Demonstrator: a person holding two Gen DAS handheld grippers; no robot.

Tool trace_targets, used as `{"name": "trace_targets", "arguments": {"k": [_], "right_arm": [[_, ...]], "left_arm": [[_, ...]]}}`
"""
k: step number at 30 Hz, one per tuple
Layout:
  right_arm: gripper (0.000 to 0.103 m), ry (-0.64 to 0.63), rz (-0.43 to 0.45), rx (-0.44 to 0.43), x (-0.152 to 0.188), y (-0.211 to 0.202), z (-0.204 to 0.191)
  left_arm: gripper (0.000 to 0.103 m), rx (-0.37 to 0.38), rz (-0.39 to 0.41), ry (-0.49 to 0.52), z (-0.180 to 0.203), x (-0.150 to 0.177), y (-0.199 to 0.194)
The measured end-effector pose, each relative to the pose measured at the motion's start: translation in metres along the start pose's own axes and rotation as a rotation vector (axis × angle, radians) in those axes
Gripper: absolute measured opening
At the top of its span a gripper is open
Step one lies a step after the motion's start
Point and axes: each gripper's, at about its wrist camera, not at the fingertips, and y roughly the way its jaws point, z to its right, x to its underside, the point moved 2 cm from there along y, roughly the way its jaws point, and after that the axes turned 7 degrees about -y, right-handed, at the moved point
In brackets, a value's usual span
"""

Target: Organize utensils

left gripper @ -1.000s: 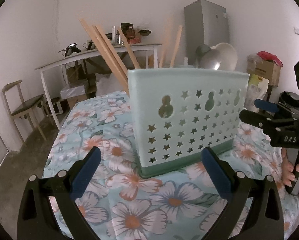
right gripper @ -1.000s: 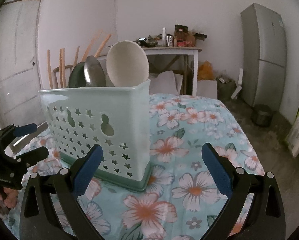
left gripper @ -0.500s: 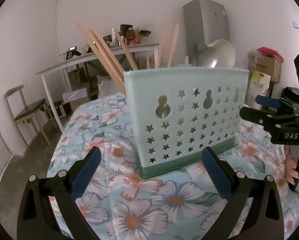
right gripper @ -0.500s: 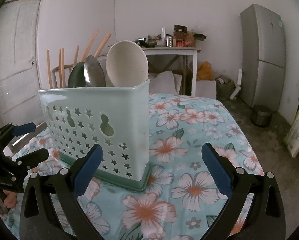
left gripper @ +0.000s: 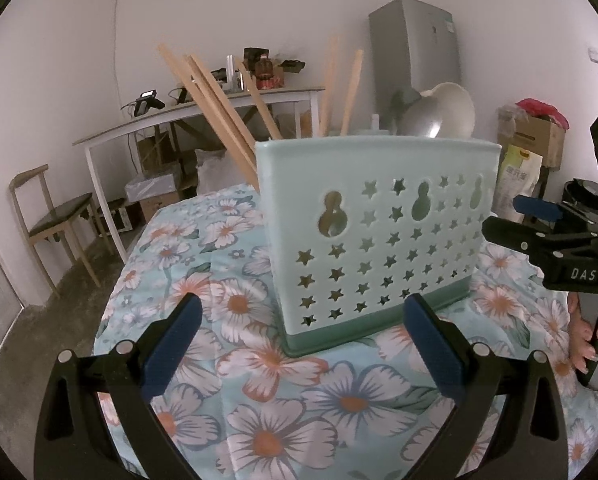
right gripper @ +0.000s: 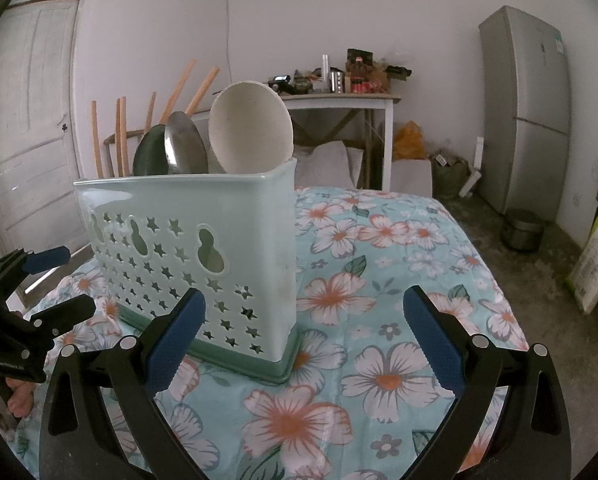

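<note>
Since 1.0 s ago both wrist views have shifted only slightly; the utensil caddy (left gripper: pixel 375 236) sits a little farther right in the left view, and nothing in it has changed place. Left gripper (left gripper: pixel 299 340): jaws wide apart, empty, held near the caddy's front wall without touching it. Right gripper (right gripper: pixel 303 336): jaws likewise spread, empty, its left finger (right gripper: pixel 175 340) overlapping the caddy's near corner in the picture; contact cannot be confirmed. Caddy stands upright on the floral tablecloth (right gripper: pixel 379 280). Wooden chopsticks (left gripper: pixel 219 108) lean out of its left end; a white spoon (right gripper: pixel 251 128), a steel spoon (right gripper: pixel 185 144) and a dark spoon (right gripper: pixel 149 156) stand bowl-up at its right end. All handles are hidden behind the perforated wall, and inner dividers cannot be made out. A hand (left gripper: pixel 591 340) on the right gripper's handle is cut off at frame edge.
</note>
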Motion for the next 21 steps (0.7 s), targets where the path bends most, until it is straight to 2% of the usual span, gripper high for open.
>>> {"name": "trace_targets", "arguments": {"k": [21], "right_arm": [[0.095, 0.005, -0.004, 0.007, 0.0023, 0.0005, 0.0026]], "left_arm": [[0.099, 0.006, -0.002, -0.006, -0.0006, 0.0012, 0.002]]}}
